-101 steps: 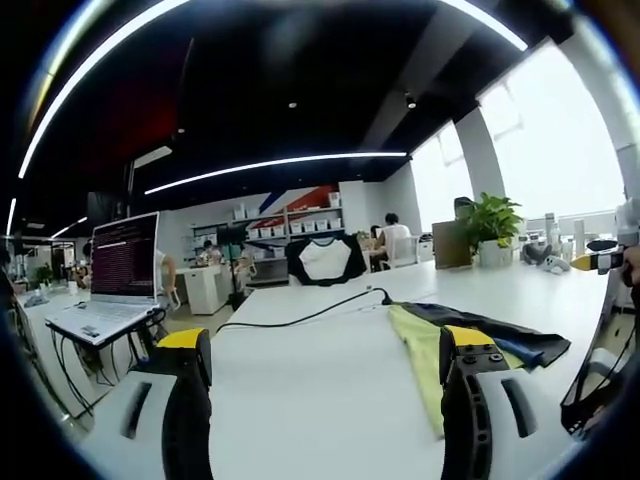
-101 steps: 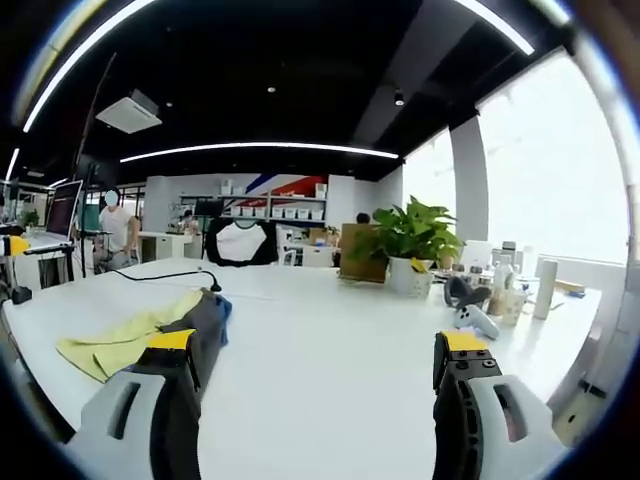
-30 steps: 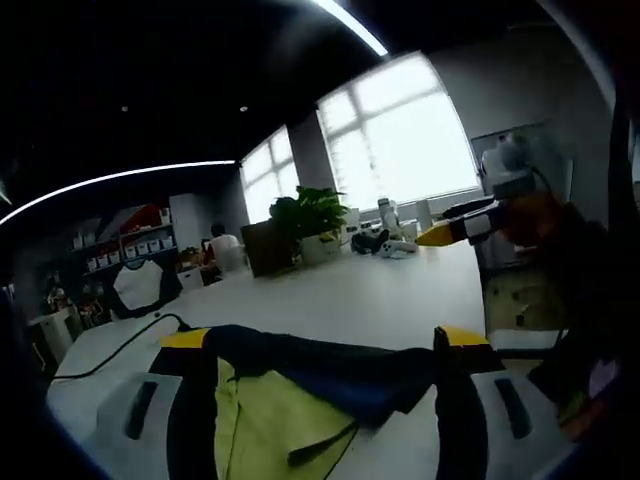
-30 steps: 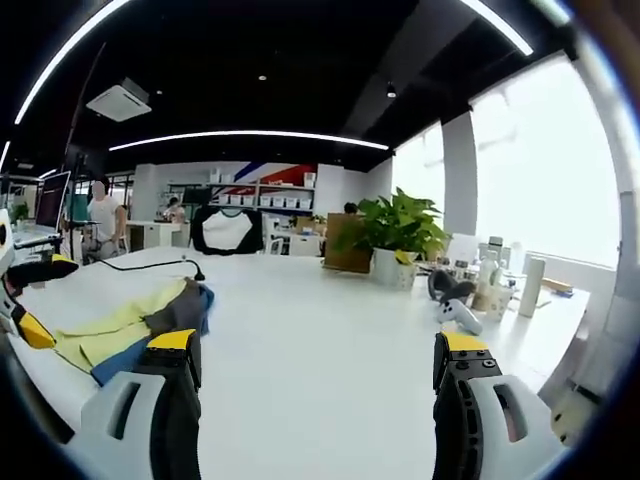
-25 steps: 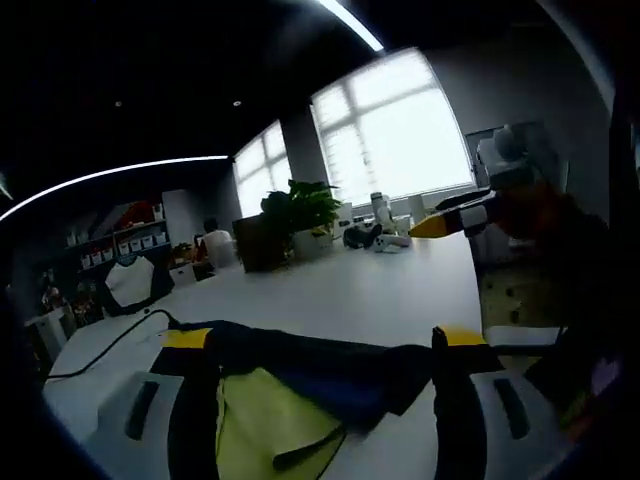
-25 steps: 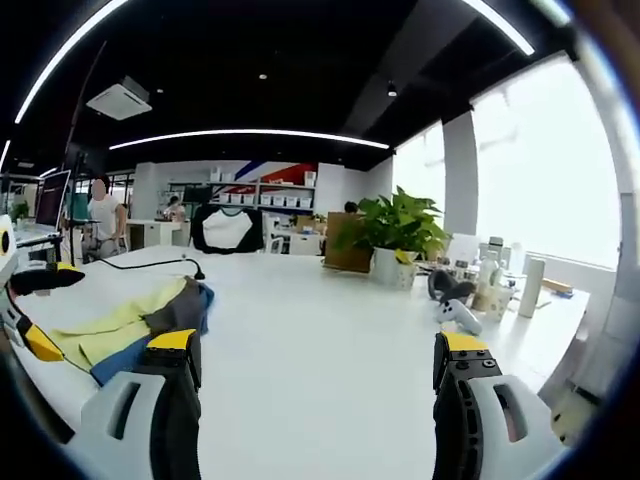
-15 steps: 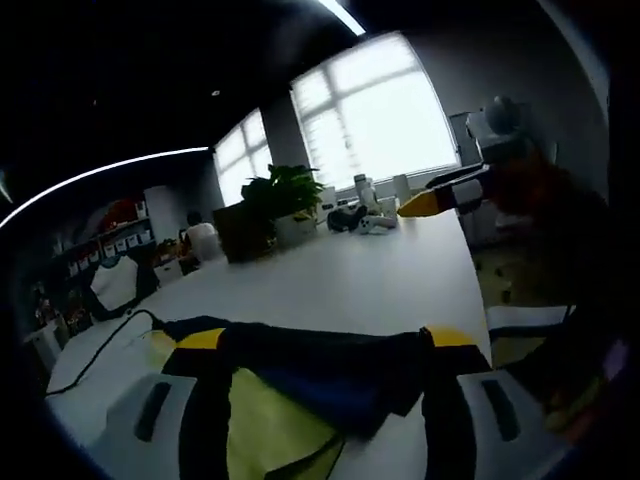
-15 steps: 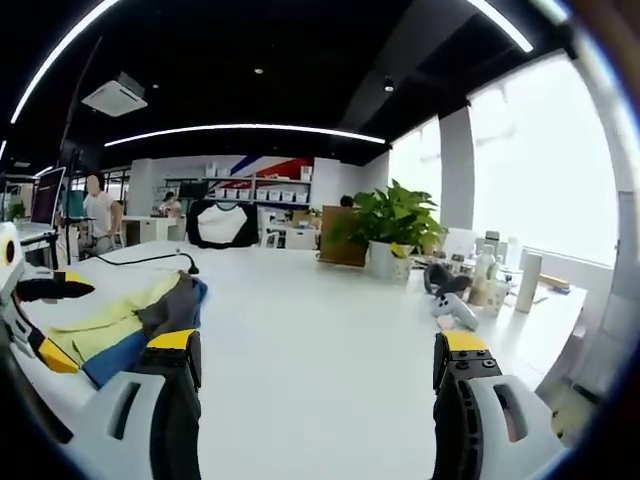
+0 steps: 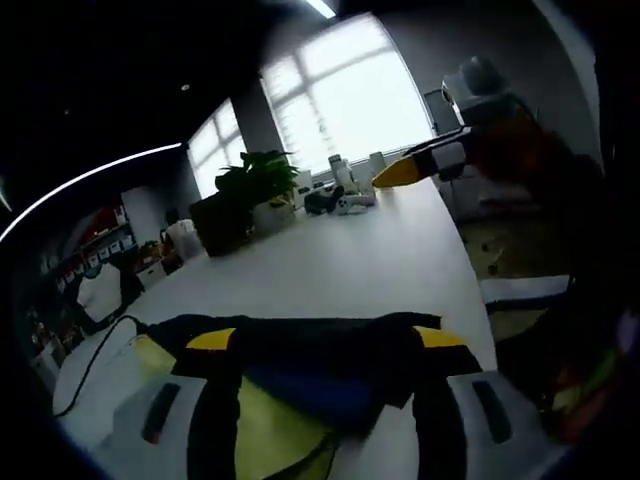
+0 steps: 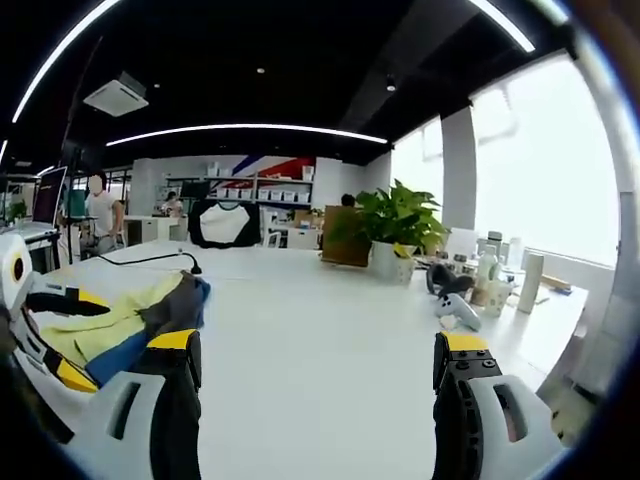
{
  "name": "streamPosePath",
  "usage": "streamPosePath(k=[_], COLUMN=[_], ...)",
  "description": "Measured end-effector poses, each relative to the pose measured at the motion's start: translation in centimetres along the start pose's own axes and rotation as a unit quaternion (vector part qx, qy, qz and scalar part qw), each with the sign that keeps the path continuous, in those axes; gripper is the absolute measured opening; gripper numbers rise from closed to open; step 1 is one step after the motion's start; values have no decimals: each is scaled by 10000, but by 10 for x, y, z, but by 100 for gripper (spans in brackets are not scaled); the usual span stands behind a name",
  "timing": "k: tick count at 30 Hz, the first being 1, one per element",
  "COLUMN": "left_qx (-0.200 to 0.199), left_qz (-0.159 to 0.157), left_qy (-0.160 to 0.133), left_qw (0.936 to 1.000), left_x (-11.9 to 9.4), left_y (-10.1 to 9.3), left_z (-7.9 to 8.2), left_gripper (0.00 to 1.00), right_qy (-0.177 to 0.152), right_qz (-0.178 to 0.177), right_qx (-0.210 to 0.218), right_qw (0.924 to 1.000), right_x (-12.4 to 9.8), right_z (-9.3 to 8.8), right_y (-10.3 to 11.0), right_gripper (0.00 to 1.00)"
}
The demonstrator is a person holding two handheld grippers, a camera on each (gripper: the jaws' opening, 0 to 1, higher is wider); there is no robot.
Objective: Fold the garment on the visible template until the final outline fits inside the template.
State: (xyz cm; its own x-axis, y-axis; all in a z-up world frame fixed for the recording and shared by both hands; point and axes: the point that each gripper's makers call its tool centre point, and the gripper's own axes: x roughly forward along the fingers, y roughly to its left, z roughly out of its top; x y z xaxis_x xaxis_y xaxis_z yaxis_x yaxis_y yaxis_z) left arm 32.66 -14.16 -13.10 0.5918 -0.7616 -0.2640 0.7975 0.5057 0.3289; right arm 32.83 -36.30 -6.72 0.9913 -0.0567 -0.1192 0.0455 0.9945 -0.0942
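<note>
The garment (image 9: 300, 375) is a loose heap of dark navy, blue and yellow-green cloth on the white table (image 9: 340, 265). My left gripper (image 9: 326, 338) is open, low over the near edge of the heap, with the cloth lying between its jaws. In the right gripper view the garment (image 10: 130, 320) lies at the left, and the left gripper (image 10: 80, 337) reaches in beside it with jaws apart. My right gripper (image 10: 317, 341) is open over bare table (image 10: 320, 300) with nothing between its jaws. It also appears at the upper right of the left gripper view as the right gripper (image 9: 425, 165), held in a person's hand.
A potted plant (image 10: 395, 225), a dark controller (image 10: 455, 305) and bottles (image 10: 490, 270) stand at the table's far right. A black cable (image 10: 150, 258) runs behind the garment. A laptop (image 10: 55, 205) and a person (image 10: 100, 210) are further left. A chair (image 9: 525, 295) sits past the table edge.
The left gripper has moved in low over the garment, its view tilting and closing on the cloth. In the right gripper view it has pushed further in from the left. The right gripper barely moved.
</note>
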Motion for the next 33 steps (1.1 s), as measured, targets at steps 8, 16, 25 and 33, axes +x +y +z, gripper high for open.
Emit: streamPosePath(k=[8, 16, 25, 33], left_qx=[297, 886, 1455, 1749], left_qz=[-34, -421, -806, -1394], left_qy=[-42, 248, 653, 659], left_qw=[9995, 9949, 9839, 9724], left_x=[1, 23, 48, 61], left_y=[3, 0, -3, -20], left_z=[-1, -6, -9, -12], left_gripper=[65, 51, 44, 38], right_qy=[7, 78, 106, 101], right_qz=[-29, -53, -40, -157], right_qx=[-17, 24, 84, 114], right_qw=[10000, 10000, 9999, 9998], right_x=[1, 5, 6, 4], right_z=[0, -6, -9, -9], right_y=[0, -3, -2, -11], right_gripper=[100, 100, 100, 100])
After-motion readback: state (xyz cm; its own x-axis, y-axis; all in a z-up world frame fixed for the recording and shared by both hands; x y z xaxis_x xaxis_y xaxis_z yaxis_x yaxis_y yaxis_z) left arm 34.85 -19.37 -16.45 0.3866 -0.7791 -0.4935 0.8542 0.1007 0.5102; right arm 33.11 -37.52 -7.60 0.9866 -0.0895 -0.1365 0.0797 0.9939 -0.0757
